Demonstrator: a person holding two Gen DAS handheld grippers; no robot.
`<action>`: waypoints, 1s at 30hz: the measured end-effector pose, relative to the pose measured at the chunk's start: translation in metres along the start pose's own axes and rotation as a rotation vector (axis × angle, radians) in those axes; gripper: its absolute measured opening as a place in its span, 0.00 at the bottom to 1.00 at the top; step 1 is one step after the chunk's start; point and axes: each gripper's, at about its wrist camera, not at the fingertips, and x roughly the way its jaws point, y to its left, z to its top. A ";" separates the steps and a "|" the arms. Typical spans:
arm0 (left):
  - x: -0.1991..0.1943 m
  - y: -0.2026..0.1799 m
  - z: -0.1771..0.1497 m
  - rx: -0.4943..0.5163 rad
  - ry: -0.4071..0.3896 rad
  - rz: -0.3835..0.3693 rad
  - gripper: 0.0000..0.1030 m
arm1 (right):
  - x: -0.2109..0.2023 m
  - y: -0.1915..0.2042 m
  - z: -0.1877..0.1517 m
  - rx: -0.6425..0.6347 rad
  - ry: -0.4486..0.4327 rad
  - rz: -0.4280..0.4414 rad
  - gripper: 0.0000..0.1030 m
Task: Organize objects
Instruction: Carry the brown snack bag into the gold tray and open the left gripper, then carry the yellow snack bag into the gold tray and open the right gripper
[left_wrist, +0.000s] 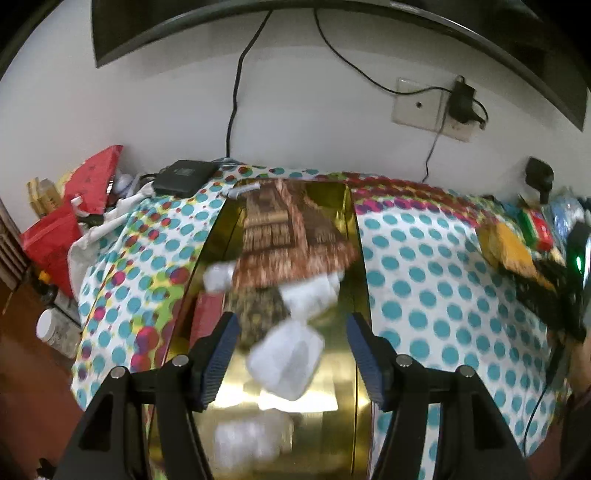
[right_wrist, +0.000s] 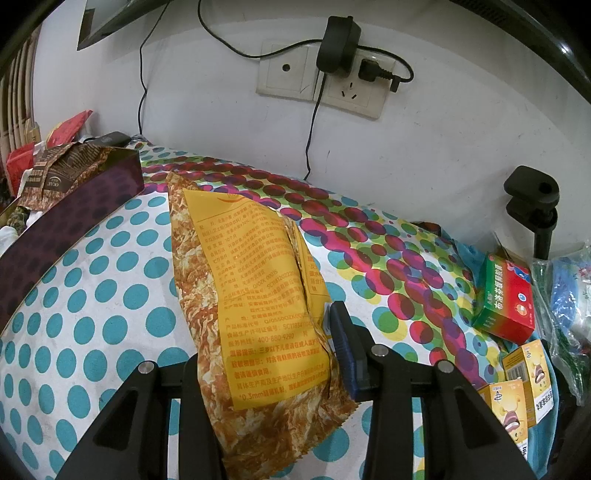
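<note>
My left gripper (left_wrist: 291, 354) stands open above a gold tin box (left_wrist: 354, 258). In the box lie a brown snack bag (left_wrist: 291, 236) and small white packets (left_wrist: 284, 362), blurred; one packet shows between the blue pads (left_wrist: 221, 343) without touching them. My right gripper (right_wrist: 266, 332) is shut on a yellow and orange snack bag (right_wrist: 258, 280), held up over the dotted cloth (right_wrist: 110, 295). Its right pad (right_wrist: 343, 347) presses the bag's edge; the left finger is hidden behind the bag. The same box, with its purple side (right_wrist: 74, 206), sits at the left of the right wrist view.
A green and red carton (right_wrist: 506, 295), small yellow cartons (right_wrist: 517, 376) and plastic bags crowd the right end. A black clamp (right_wrist: 532, 199) stands by the wall. Red bags (left_wrist: 55, 236), a black device (left_wrist: 184, 177) and a white jar (left_wrist: 51, 328) lie left of the box.
</note>
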 end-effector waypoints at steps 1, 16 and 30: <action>-0.006 -0.001 -0.009 -0.008 -0.002 -0.007 0.61 | 0.000 -0.001 0.000 0.000 0.000 0.003 0.36; -0.053 0.005 -0.088 -0.061 -0.014 0.060 0.61 | 0.003 0.005 0.003 -0.054 0.006 -0.034 0.35; -0.076 0.071 -0.114 -0.229 -0.046 0.126 0.61 | 0.000 0.022 0.009 -0.080 0.012 -0.053 0.32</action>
